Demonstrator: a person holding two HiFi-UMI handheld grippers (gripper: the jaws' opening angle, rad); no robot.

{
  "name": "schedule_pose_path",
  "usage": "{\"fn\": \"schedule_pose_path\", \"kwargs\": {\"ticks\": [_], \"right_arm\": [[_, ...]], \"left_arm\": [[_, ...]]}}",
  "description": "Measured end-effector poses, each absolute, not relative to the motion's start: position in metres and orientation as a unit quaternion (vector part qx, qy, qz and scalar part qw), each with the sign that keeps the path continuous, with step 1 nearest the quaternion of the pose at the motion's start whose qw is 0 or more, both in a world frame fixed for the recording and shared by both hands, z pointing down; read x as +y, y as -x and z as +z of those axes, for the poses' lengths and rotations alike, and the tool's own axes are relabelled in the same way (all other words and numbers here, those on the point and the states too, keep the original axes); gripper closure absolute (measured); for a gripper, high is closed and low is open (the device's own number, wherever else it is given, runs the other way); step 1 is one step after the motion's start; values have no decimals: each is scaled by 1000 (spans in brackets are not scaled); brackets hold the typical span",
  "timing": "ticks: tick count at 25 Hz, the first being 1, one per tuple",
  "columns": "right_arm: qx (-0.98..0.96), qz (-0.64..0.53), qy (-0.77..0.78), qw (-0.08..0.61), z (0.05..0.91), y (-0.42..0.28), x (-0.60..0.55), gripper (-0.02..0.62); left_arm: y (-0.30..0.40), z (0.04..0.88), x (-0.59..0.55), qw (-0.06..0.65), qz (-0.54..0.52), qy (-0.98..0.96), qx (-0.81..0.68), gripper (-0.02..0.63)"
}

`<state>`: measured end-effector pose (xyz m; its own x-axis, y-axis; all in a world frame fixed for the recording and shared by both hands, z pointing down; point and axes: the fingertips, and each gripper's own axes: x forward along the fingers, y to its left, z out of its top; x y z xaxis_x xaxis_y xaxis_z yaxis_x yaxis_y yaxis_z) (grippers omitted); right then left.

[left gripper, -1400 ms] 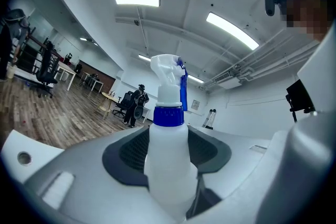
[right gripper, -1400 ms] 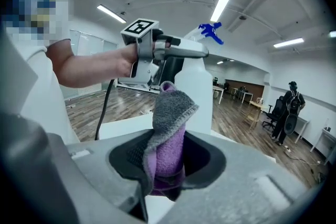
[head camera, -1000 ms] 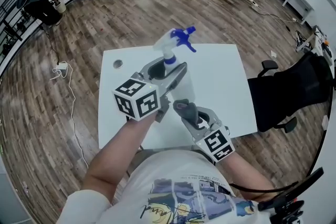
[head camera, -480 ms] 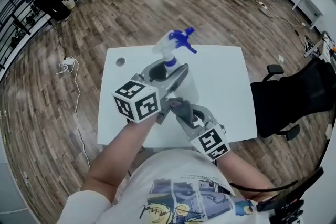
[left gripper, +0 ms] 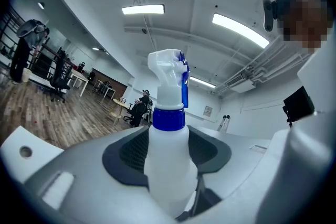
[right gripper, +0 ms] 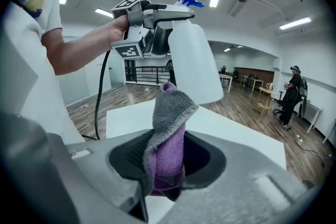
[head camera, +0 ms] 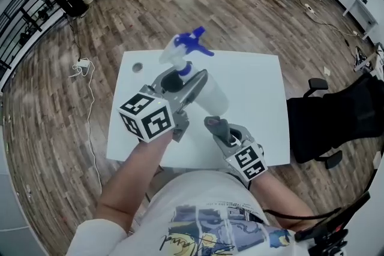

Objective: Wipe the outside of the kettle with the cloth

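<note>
No kettle shows in any view. A white spray bottle [head camera: 211, 95] with a blue trigger head is held in the air over the table, and my left gripper [head camera: 185, 80] is shut on it below its blue collar. In the left gripper view the bottle [left gripper: 167, 149] stands between the dark pads of the left gripper [left gripper: 168, 165]. My right gripper [head camera: 217, 129] is shut on a folded grey and purple cloth [head camera: 216, 125], lower than the bottle and nearer me. In the right gripper view the cloth [right gripper: 169, 139] sticks up from the jaws, with the bottle [right gripper: 194, 60] just beyond it, not touching.
The white table [head camera: 258, 81] has a small round hole [head camera: 137, 68] at its far left corner. A black office chair [head camera: 336, 111] stands to the right of the table. A cable and plug [head camera: 81, 66] lie on the wooden floor at the left.
My right gripper with the cloth has dropped and drawn back from the bottle's lower end. The left gripper keeps its grip on the bottle and has hardly moved.
</note>
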<state>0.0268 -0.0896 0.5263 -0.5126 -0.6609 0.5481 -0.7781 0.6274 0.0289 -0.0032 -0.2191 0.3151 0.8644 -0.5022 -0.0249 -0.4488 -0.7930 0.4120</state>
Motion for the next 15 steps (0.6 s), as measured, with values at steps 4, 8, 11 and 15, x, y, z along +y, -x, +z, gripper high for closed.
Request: {"fn": "schedule_pose_path", "kwargs": {"ticks": [4,8,11,15], "right_arm": [[-854,125,-424,274,537,-56,-88,463],[-844,127,-446,268,533,-93,-97,463],[-846,115,-460,244,506,-110,-111,463],[-861,78,-462,200,451,-117,-131,463]], "left_arm": [[3,312,-222,199,-73,-941,-263,388],[-4,315,-219,199,-67,-941,-267,388],[-10,318,-213,199,-59,-942,-262,388],[-22,322,-203,197,-47,-946,-252,388]]}}
